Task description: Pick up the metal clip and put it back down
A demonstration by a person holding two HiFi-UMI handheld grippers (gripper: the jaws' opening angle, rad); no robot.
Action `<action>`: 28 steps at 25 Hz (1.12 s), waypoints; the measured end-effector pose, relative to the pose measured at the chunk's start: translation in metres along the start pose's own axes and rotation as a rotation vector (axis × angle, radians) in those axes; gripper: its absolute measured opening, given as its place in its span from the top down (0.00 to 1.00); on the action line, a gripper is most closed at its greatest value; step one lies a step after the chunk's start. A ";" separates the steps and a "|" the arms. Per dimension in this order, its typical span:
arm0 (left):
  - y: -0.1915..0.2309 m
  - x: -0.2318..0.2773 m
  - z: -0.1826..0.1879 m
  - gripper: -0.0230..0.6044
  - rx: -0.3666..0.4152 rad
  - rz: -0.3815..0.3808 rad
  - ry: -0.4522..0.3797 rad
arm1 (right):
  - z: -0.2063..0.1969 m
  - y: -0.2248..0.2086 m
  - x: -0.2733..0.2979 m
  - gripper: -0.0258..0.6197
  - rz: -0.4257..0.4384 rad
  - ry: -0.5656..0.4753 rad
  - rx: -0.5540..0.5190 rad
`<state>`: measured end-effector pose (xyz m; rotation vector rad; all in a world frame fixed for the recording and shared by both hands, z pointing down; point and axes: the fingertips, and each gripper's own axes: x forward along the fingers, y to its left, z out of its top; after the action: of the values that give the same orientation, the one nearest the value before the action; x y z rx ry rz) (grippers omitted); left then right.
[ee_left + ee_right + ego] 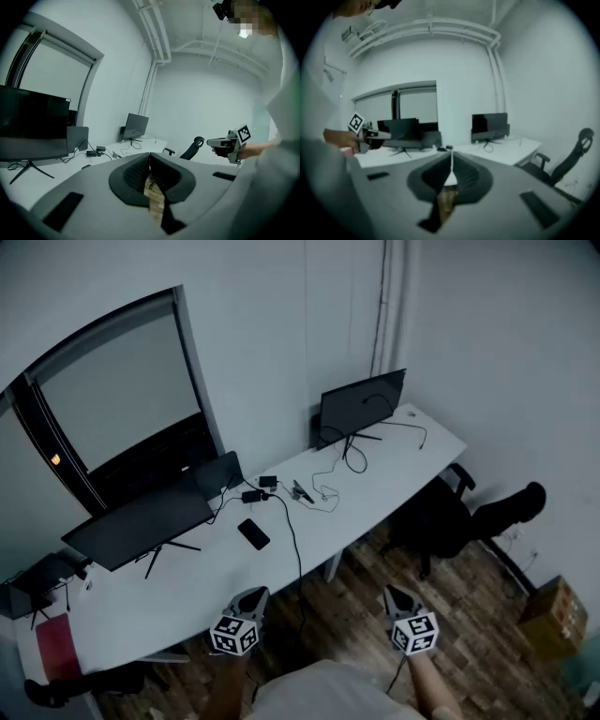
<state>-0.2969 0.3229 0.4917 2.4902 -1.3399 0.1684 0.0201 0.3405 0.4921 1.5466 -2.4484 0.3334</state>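
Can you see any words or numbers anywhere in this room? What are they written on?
No text can be read in any view.
On the left gripper and the right gripper: only black-and-white square patterns, no letters.
On the cardboard box: print, if any, too small to read.
The orange spot at far left: too small to read.

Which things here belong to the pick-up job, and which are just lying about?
Job: left gripper, right gripper, both shut, empty; small item on desk, possibly the metal clip.
Clutter: far monitor, near monitor, laptop, phone, cables, office chair.
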 end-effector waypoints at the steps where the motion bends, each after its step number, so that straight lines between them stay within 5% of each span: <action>1: -0.001 0.000 -0.001 0.91 0.001 0.000 0.001 | -0.001 0.000 -0.001 0.91 -0.001 0.001 0.000; 28: -0.053 0.020 -0.013 0.91 -0.024 0.053 -0.007 | -0.017 -0.041 -0.020 0.91 0.070 0.023 -0.021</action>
<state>-0.2407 0.3384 0.4977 2.4387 -1.4037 0.1550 0.0668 0.3461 0.5051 1.4435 -2.4840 0.3348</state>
